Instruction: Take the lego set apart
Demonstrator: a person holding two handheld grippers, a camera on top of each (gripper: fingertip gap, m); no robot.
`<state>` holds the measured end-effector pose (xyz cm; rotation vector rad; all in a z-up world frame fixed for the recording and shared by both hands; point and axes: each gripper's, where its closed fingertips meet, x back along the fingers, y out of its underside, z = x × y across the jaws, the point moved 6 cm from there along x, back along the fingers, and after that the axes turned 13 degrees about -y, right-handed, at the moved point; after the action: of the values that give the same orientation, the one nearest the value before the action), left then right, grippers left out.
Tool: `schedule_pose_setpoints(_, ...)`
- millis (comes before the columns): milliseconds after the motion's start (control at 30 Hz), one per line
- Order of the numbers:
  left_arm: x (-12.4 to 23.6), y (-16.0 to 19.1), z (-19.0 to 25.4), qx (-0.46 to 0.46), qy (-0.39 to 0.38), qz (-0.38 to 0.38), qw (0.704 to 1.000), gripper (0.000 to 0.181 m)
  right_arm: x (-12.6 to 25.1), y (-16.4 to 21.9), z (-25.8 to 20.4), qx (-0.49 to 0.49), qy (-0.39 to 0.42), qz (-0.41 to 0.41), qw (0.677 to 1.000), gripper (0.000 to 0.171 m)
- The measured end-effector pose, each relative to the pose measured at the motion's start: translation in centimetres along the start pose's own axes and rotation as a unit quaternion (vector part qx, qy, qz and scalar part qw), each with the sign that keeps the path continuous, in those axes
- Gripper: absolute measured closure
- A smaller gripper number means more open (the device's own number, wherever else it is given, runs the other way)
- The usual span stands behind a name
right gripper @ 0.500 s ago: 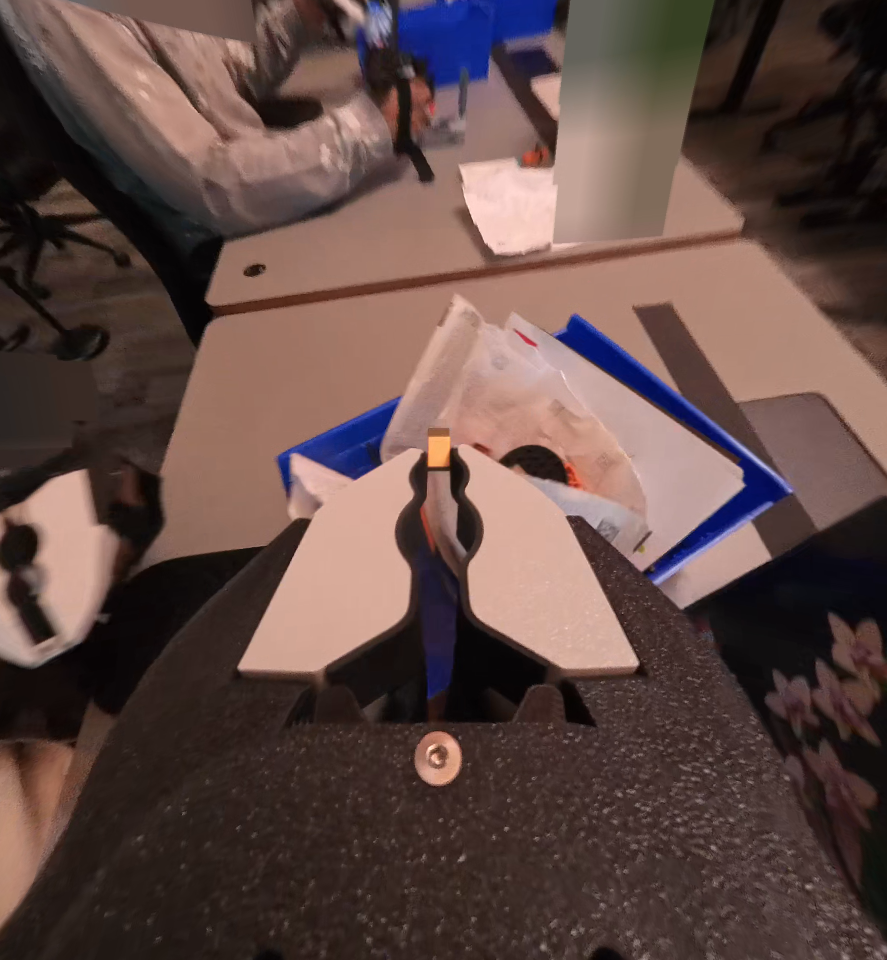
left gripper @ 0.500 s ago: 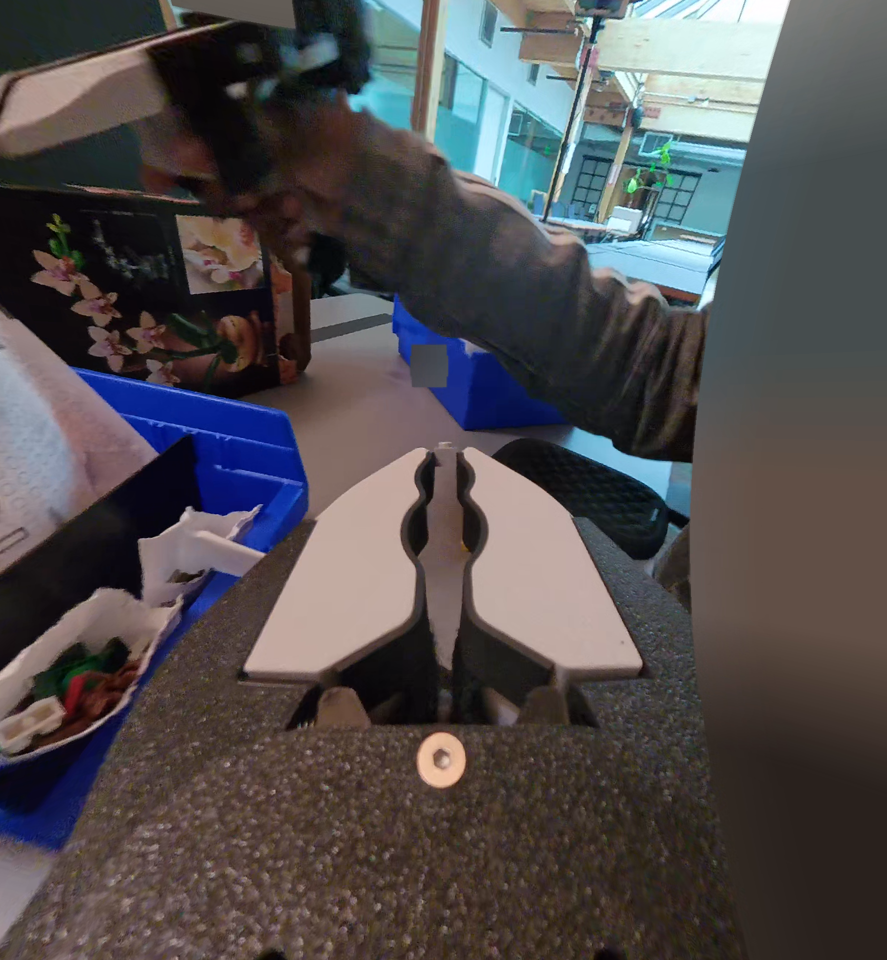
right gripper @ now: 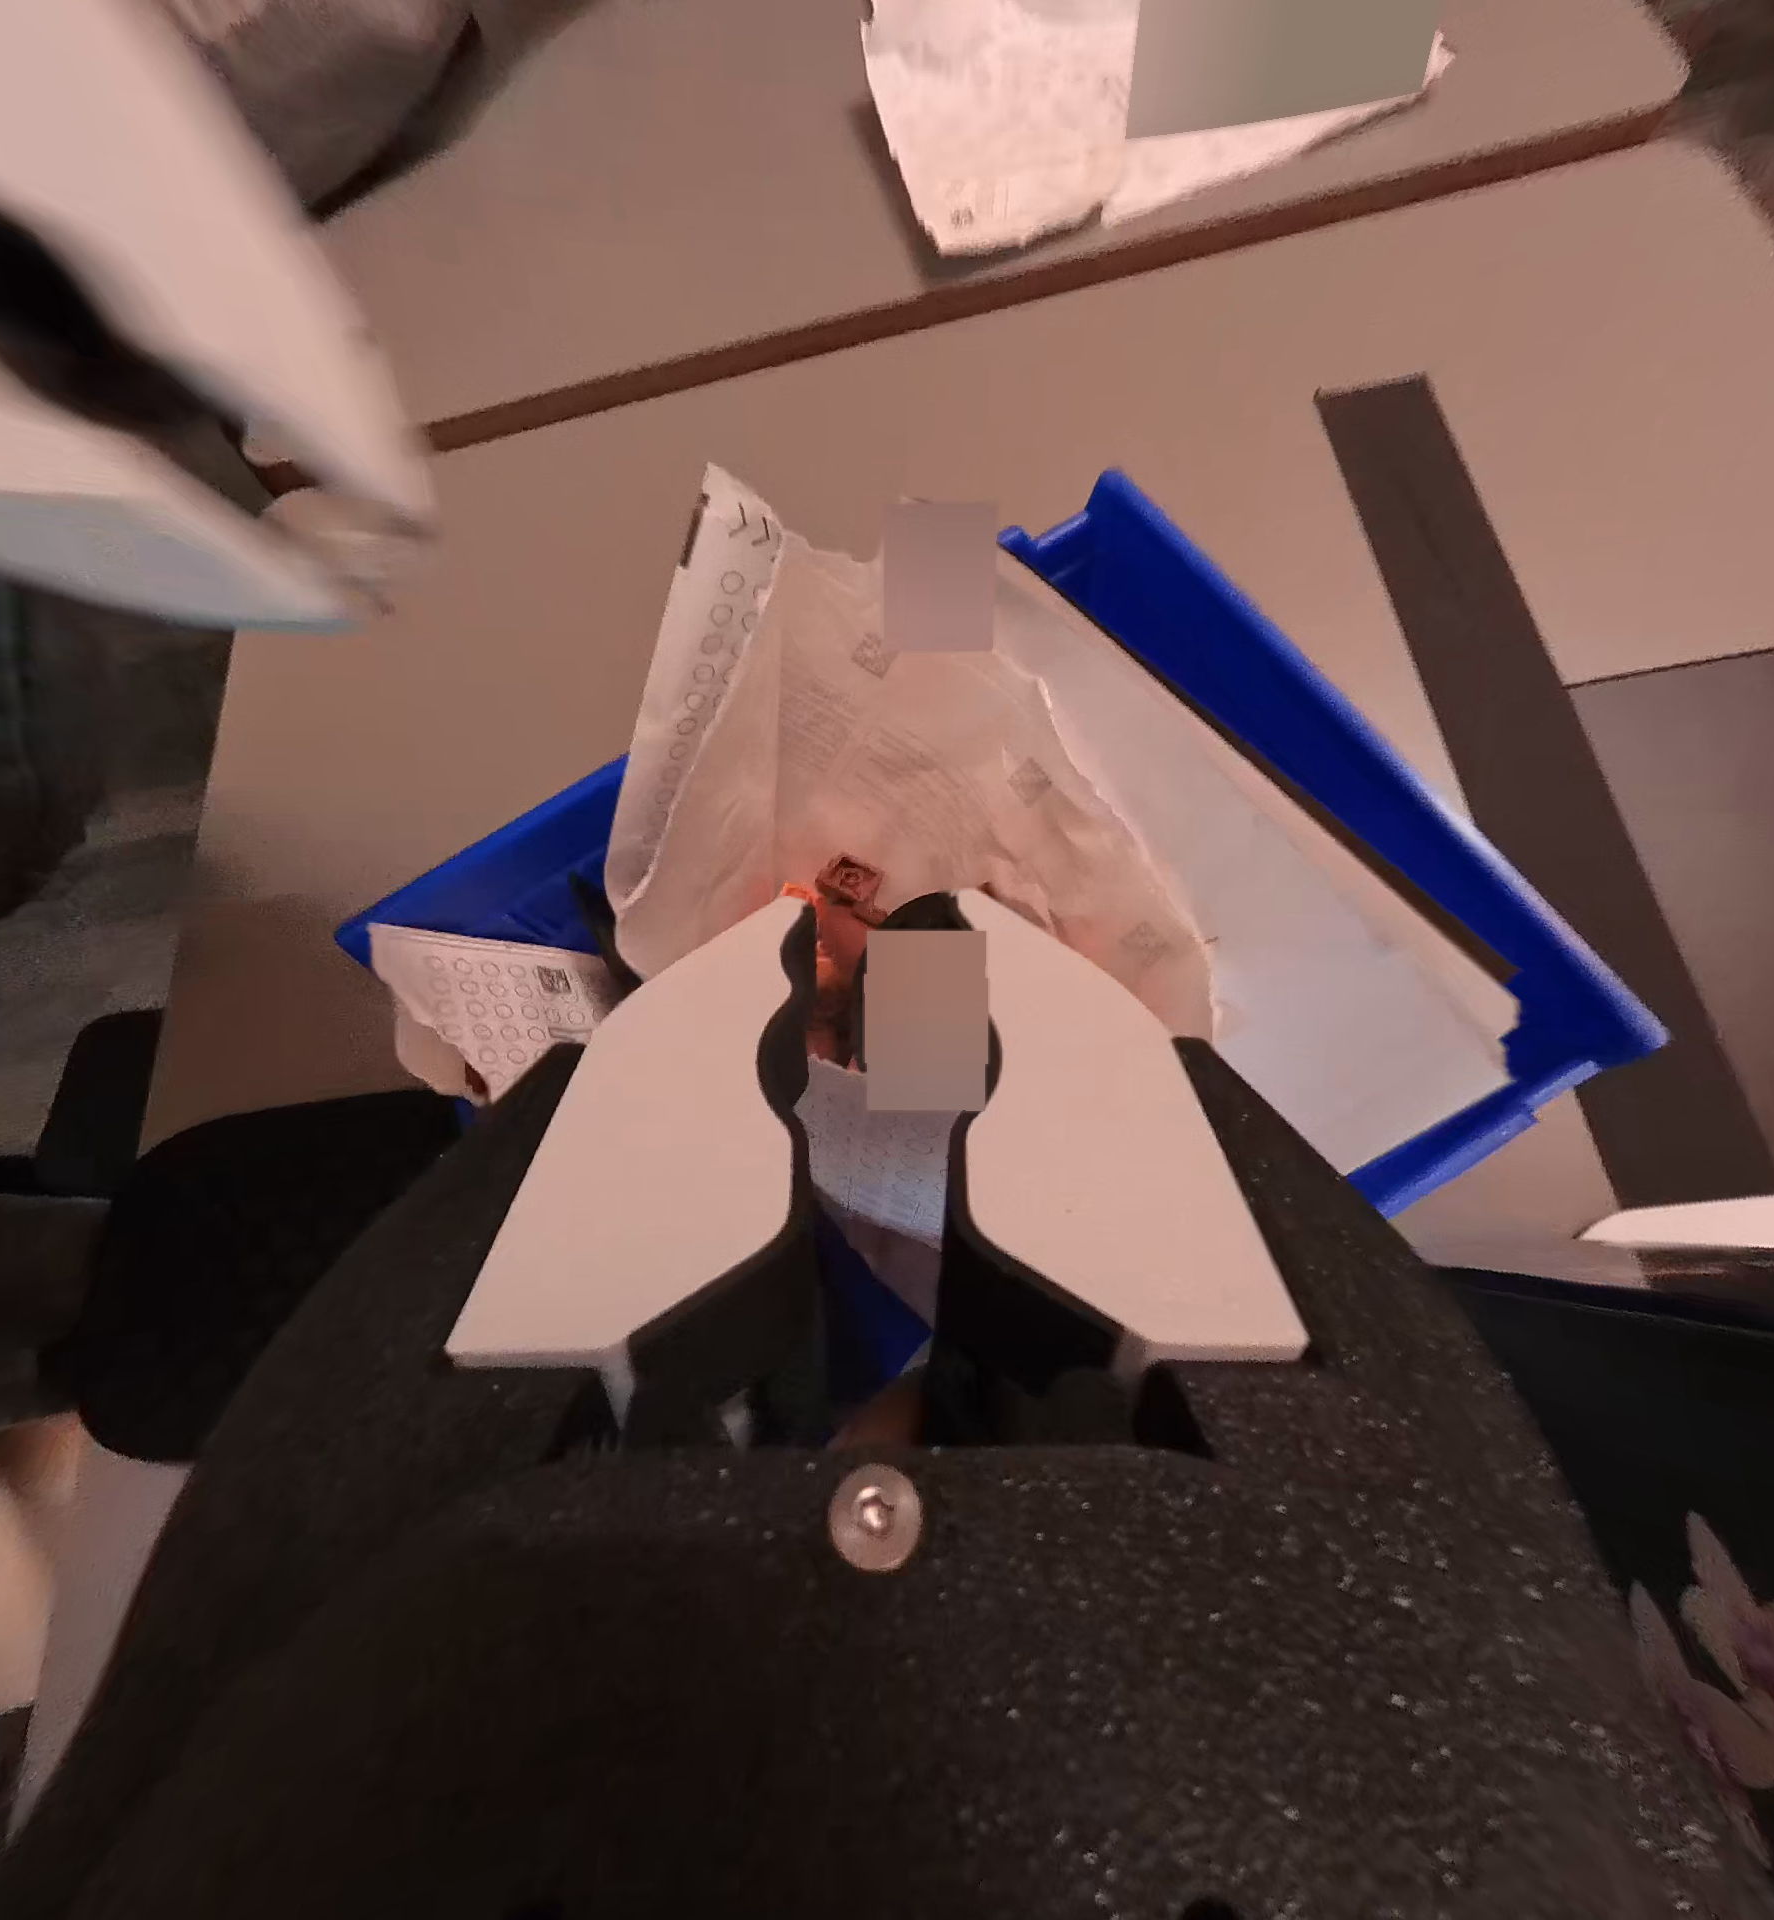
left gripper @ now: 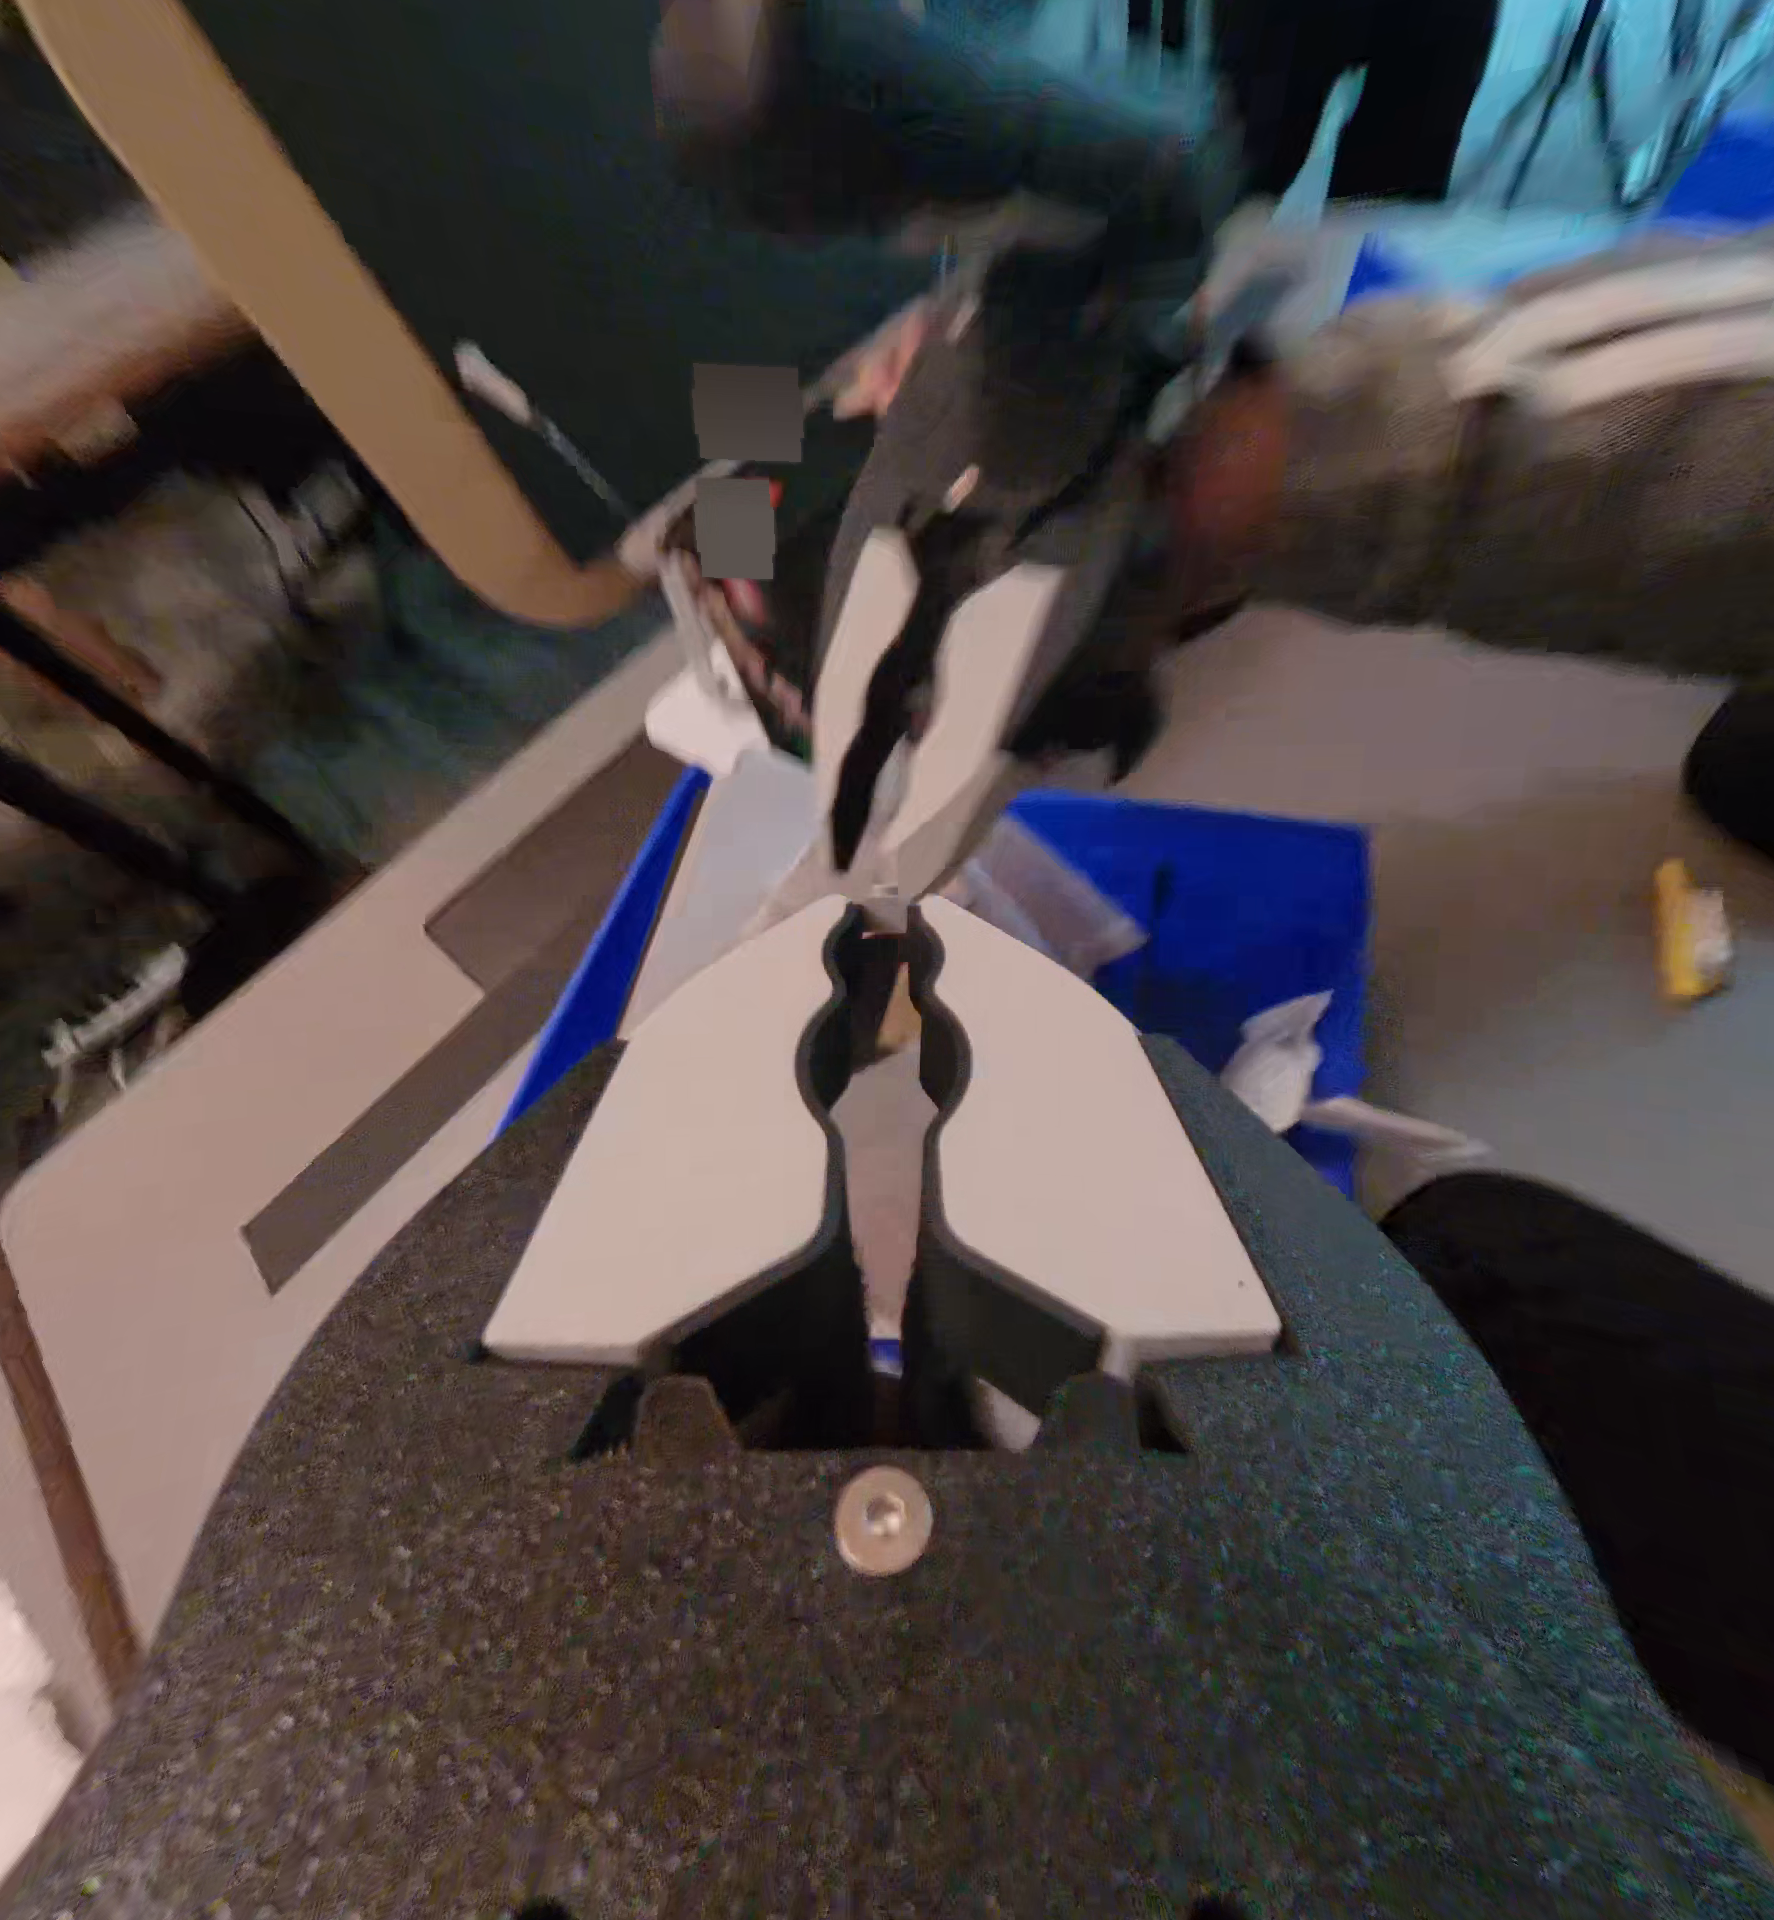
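Both tools near-closed | left tool (left gripper: 881, 914), right tool (right gripper: 878, 909) | grip contents unclear, blurred, patch-covered

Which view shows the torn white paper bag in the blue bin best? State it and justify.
The right wrist view: the torn white paper bag stands open and sharp in the blue bin, just beyond the right gripper. The left wrist view shows only blurred white scraps, mostly hidden behind both grippers.

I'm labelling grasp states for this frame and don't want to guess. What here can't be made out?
- Left gripper: whether it pinches a piece; tips near-closed and meeting the right gripper, which is motion-blurred in the left wrist view.
- Brown lego piece: its lower part, behind the right gripper's fingertips and a mosaic patch, right wrist view.
- Blue bin: contents, covered by torn paper bags.
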<state>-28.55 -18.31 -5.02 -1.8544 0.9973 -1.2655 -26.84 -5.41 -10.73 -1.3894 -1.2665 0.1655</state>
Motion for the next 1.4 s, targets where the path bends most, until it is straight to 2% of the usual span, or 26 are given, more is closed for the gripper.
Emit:
schedule_pose_setpoints(133, -5.8, 1.9, -2.5, -0.023, 0.072, -0.184, 0.98, 0.174, 1.9, -0.3, -0.8, 0.012, 0.003, 0.05, 0.999, 0.15)
schedule_pose_setpoints(233, -8.2, 3.2, -2.1, -0.022, 0.112, -0.267, 0.957, 0.173, 3.1, 0.0, -1.3, 0.019, 0.013, 0.061, 0.998, 0.15)
schedule_pose_setpoints(400, -8.7, 2.8, -1.3, -0.015, 0.148, -0.284, 0.947, 0.15, 4.8, 0.8, -2.3, 0.03, 0.025, 0.08, 0.996, 0.15)
schedule_pose_setpoints(567, -8.1, 2.7, -1.2, -0.022, 0.143, -0.287, 0.947, 0.136, 6.1, 1.6, -3.3, 0.035, 0.032, 0.097, 0.994, 0.15)
schedule_pose_setpoints(700, -7.1, 1.9, -1.7, -0.01, 0.096, -0.236, 0.967, 0.141, 7.7, 3.0, -5.8, 0.054, 0.041, 0.094, 0.993, 0.148)
schedule_pose_setpoints(833, -4.1, -0.5, -0.7, 0.017, 0.049, -0.08, 0.995, 0.143, 9.3, 7.0, -9.8, 0.071, 0.036, 0.046, 0.996, 0.141)
schedule_pose_setpoints(933, -0.7, -1.7, 2.4, 0.012, 0.033, 0.031, 0.999, 0.143, 10.1, 11.1, -12.9, 0.083, 0.015, 0.006, 0.996, 0.14)
schedule_pose_setpoints(1033, 2.2, -1.5, 7.5, 0.003, 0.055, 0.097, 0.994, 0.146, 10.2, 15.1, -15.3, 0.088, 0.006, -0.016, 0.996, 0.14)
schedule_pose_setpoints(1133, 3.7, -0.2, 13.5, 0.0, 0.097, 0.13, 0.987, 0.148, 9.3, 19.4, -17.2, 0.093, -0.01, -0.082, 0.992, 0.14)
schedule_pose_setpoints(1233, 3.4, 1.9, 19.0, -0.004, 0.136, 0.132, 0.982, 0.149, 7.8, 23.7, -18.0, 0.093, -0.025, -0.16, 0.982, 0.139)
schedule_pose_setpoints(1400, 1.6, 5.3, 24.9, -0.012, 0.172, 0.119, 0.978, 0.148, 6.3, 27.9, -17.5, 0.112, -0.02, -0.19, 0.975, 0.141)
